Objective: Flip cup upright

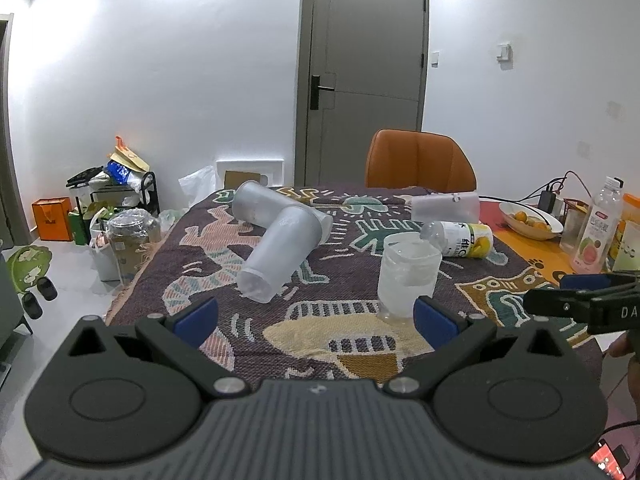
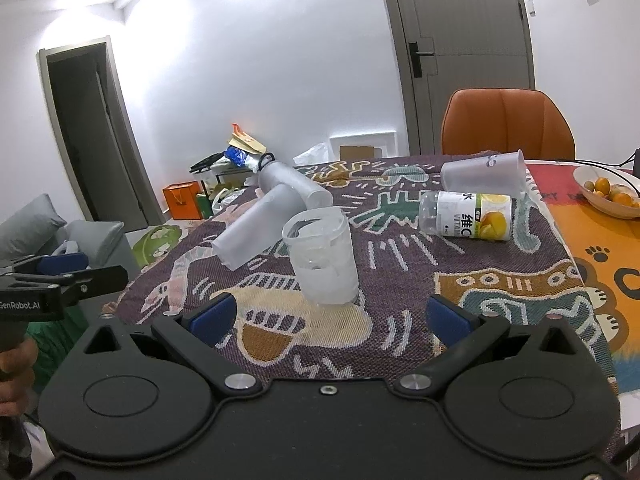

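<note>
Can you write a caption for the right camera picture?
Open right gripper faces an upright clear cup among toppled cups on a patterned tablecloth.

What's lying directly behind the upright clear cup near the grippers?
Behind the upright clear cup lies a yellow-labelled bottle on its side, with two frosted cups lying crossed to its left. The cloth right behind the cup's base is hidden.
</note>
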A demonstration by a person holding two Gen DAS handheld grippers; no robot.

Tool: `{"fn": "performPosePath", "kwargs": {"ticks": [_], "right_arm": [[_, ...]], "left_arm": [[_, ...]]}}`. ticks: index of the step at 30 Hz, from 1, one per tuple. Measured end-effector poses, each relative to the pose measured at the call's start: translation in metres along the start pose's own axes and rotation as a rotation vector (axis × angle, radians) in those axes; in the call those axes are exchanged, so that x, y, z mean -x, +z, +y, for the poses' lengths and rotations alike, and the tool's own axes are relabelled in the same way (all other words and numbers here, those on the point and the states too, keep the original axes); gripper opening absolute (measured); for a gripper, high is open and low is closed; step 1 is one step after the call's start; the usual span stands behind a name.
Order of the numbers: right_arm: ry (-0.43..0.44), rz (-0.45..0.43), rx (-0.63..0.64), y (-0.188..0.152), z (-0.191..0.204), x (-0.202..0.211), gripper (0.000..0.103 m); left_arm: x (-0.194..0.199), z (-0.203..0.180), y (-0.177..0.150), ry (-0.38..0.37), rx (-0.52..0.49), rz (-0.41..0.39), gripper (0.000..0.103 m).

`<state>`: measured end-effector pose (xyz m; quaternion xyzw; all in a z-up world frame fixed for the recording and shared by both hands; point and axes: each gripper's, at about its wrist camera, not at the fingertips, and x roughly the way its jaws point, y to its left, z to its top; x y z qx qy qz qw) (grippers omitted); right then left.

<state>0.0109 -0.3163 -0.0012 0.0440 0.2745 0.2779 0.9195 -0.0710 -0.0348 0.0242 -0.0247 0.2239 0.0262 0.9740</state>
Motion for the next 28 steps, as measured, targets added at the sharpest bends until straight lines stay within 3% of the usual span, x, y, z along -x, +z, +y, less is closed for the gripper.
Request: {"fn": "performPosePath", "kwargs": {"ticks": [28], "right_arm": [[-0.015, -0.018, -0.011, 0.002, -0.013, 0.008, 0.103]], "left_arm": [[0.004, -0.008, 0.003, -0.022, -0.013, 0.000, 0.103]]}}
